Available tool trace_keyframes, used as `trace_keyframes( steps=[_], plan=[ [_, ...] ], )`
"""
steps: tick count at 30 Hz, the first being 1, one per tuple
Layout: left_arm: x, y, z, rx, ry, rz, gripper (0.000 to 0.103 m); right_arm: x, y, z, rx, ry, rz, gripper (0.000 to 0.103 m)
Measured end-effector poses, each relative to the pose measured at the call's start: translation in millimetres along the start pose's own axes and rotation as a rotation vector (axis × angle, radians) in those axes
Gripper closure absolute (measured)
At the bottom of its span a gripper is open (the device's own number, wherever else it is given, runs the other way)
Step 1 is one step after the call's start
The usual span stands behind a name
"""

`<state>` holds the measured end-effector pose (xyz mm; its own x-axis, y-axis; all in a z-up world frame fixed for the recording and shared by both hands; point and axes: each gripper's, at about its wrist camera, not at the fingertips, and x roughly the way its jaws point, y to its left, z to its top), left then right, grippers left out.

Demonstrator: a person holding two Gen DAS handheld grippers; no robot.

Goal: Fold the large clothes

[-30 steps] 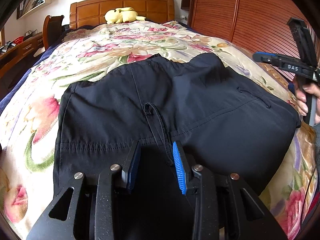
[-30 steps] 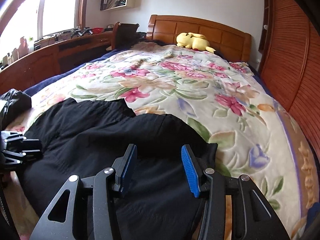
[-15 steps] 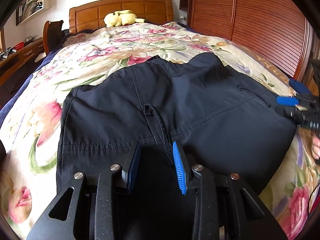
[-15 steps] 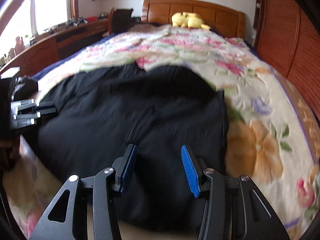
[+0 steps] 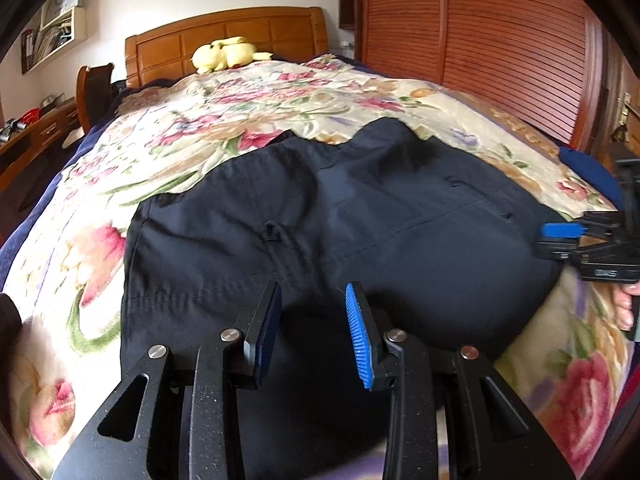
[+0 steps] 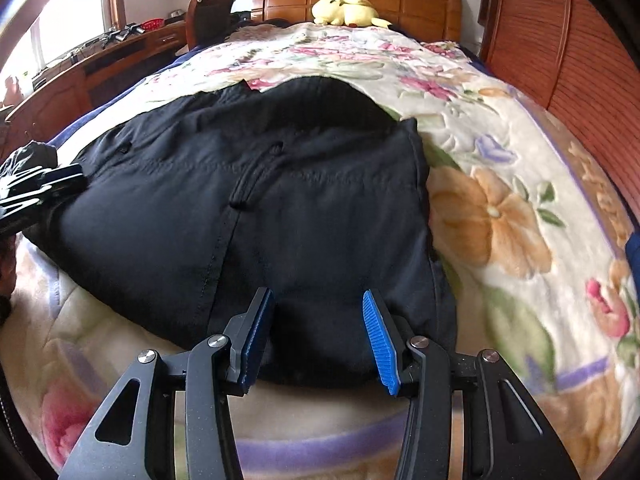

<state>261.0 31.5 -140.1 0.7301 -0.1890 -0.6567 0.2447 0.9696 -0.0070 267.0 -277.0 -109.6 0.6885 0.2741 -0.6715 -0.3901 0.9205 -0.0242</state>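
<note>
Both cameras sit low at the foot of the bed, each looking forward and downward past its own gripper toward the headboard at twelve o'clock.

The left wrist view hangs close over the near left part of the dark trousers, with the right gripper at three o'clock.

The right wrist view is close over the trousers' near right edge, with the left gripper at nine o'clock.

Both views share the trousers, the floral blanket, the yellow plush toy and the headboard.
</note>
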Motion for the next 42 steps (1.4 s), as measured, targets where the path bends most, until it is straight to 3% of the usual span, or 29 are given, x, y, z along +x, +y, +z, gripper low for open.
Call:
trace_keyframes(
  steps=[5,10,16,20,22,24,27,35,42],
  plan=[
    [-4.4,-19.0,-2.2,0.034,-0.009,-0.043,0.069,0.5,-1.9,4.3,0.014,0.008,0.005,0.055],
    [-5.0,-31.7,-5.7,0.076,-0.014,-0.033,0.069,-16.0,-2.3,5.5,-0.002,-0.014,-0.037,0.055],
    [1.9,-27.3,-6.1,0.052,0.011,-0.056,0.069,-27.2,-18.6,7.6,0.046,-0.032,-0.107,0.054],
    [4.6,-31.0,-8.2,0.065,0.024,-0.049,0.069,-12.6,-24.9,0.9,0.070,0.028,-0.115,0.042],
    [5.1,-30.7,-8.6,0.065,0.028,-0.052,0.069,-5.3,-26.0,-3.7,0.080,0.056,-0.127,0.032],
    [6.0,-30.5,-8.8,0.065,0.033,-0.054,0.069,1.2,-29.5,-7.2,0.120,0.074,-0.111,0.028],
    [7.3,-31.5,-9.4,0.069,0.038,-0.051,0.069,7.5,-34.1,-9.0,0.179,0.096,-0.071,0.028],
    [9.5,-32.6,-8.3,0.073,0.043,-0.046,0.069,15.2,-38.7,-10.5,0.175,0.104,-0.029,0.028],
    [10.9,-32.1,-8.9,0.067,0.044,-0.052,0.069,15.3,-38.0,-10.0,0.160,0.103,-0.005,0.039]
  ],
)
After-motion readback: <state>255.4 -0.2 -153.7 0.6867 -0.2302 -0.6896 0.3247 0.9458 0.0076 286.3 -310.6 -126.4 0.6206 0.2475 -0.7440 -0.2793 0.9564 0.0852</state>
